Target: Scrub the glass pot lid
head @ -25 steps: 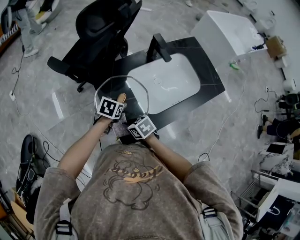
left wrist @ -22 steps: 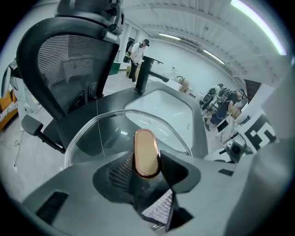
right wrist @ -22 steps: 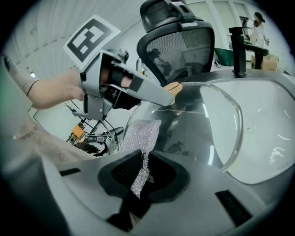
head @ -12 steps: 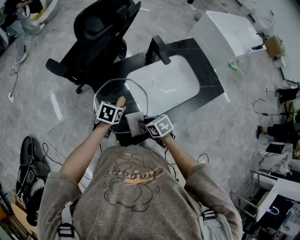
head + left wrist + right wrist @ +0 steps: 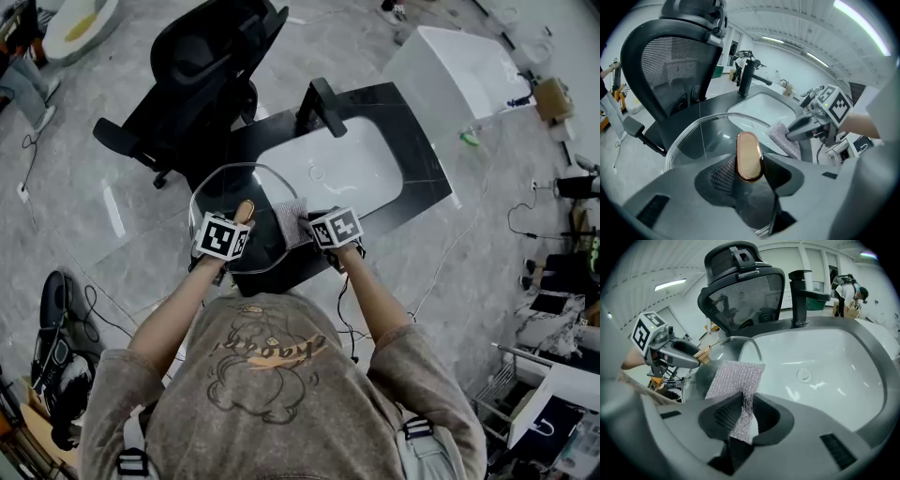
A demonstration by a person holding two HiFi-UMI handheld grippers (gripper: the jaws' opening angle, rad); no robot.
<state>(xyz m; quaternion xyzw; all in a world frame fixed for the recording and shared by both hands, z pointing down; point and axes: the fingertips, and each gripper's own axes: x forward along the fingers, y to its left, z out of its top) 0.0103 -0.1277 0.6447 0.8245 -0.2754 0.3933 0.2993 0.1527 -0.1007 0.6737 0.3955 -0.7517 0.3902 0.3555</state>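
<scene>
One clear glass pot lid (image 5: 693, 140) | bronze handle (image 5: 748, 154) clamped in left claw (image 5: 749, 165) | right claw (image 5: 743, 414) grips silvery scrub pad (image 5: 736, 378)

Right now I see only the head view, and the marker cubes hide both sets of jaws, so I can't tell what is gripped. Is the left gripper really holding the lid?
Observer: Yes. In the left gripper view the left gripper is shut on the copper-coloured knob of the glass lid.
Operator: And the right one?
Observer: The right gripper is shut on a silvery mesh scrubbing cloth, which stands up between its jaws.
Operator: Is the cloth on the glass yet?
Observer: It reaches the lid's rim beside the sink, but I can't tell for sure whether they touch.
</scene>
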